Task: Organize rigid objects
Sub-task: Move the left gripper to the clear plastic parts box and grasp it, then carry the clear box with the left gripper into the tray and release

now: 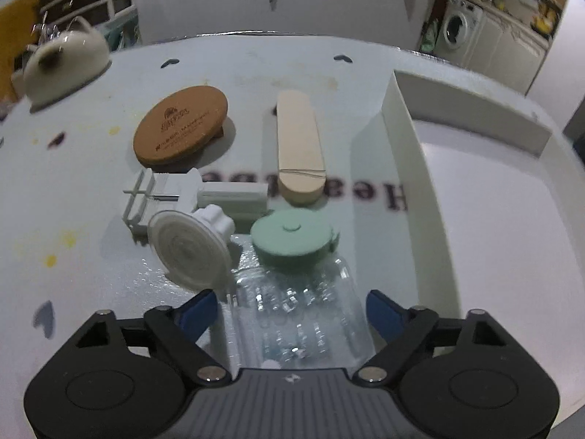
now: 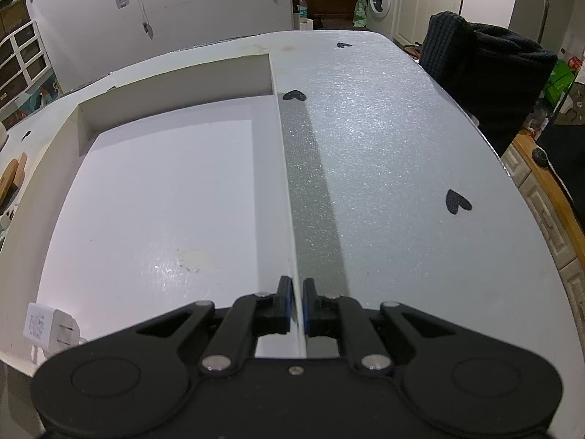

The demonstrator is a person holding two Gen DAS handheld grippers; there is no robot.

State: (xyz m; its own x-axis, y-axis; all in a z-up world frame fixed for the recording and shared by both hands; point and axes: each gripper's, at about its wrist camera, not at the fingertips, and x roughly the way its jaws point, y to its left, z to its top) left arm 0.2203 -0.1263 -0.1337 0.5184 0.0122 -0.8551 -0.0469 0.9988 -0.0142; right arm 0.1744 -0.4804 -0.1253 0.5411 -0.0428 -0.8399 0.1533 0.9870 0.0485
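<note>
Left gripper stood with its jaws apart, straddling a clear jar with a green lid lying on the table. The blue pads flanked the jar body; whether they touched it could not be told. Little room on the jar's left: a white suction cup leaned just beside the lid, with a grey rack behind it. Farther back lay a cork disc and a wooden stick, apart from each other. On the right, a strip of bare table separated the jar from the tray wall.

Right gripper was closed on the tray's thin right wall, pads pinching the edge near its front end. Tray floor was open except for a white charger in the near left corner. The table to the right of the wall was bare up to its rounded edge, with only black heart marks on it.
</note>
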